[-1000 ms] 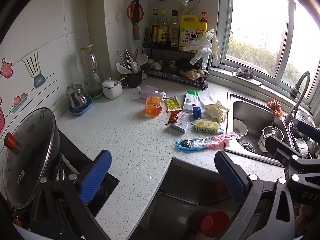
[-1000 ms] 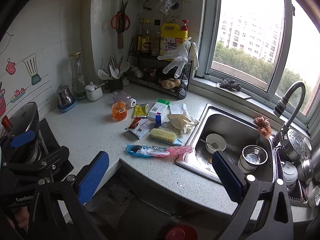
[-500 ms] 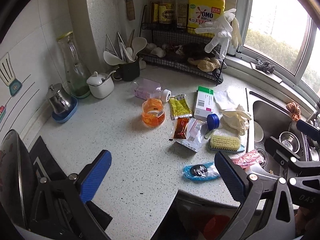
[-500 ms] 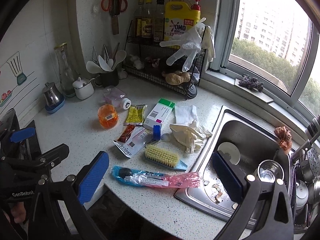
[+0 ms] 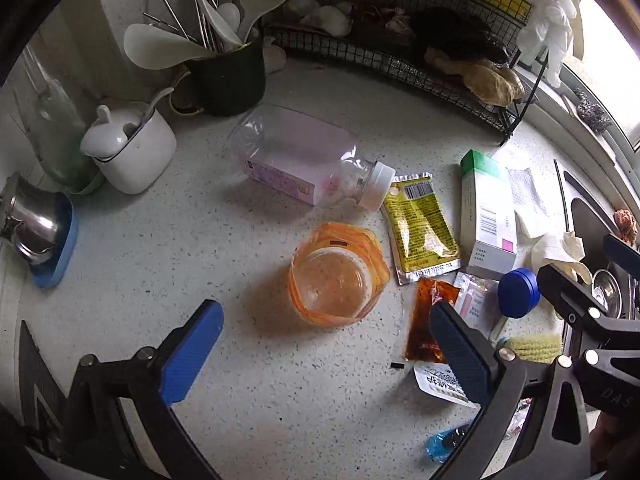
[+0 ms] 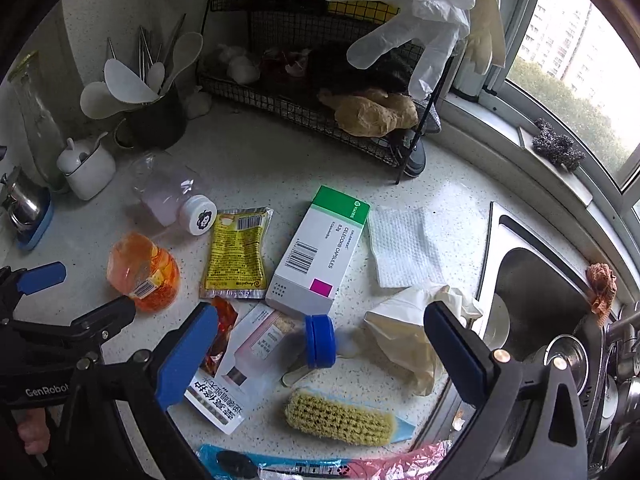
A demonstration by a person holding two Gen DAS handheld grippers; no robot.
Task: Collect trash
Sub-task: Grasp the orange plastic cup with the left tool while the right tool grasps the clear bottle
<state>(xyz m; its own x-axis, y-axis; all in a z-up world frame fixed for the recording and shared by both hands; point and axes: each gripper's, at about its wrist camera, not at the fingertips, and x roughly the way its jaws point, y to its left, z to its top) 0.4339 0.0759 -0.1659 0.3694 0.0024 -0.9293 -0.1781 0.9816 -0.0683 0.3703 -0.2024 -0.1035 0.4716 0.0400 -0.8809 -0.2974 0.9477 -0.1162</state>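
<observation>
Left gripper [image 5: 324,354], jaws wide and empty, lines up on the crumpled orange plastic cup [image 5: 338,274] mid-frame — straddle it squarely, squeeze gently; right gripper [image 6: 320,354] likewise gapes empty.

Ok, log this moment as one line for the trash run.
phase: approach | left gripper: open, over orange cup | right gripper: open, over blue cap | nothing held | trash on counter

a: daylight pours in from the window [image 6: 576,80], blown out white at the right edge.
b: soft shadows on the worktop [image 5: 248,360]; the fisheye bends the edges, corners black, slight blur throughout.
</observation>
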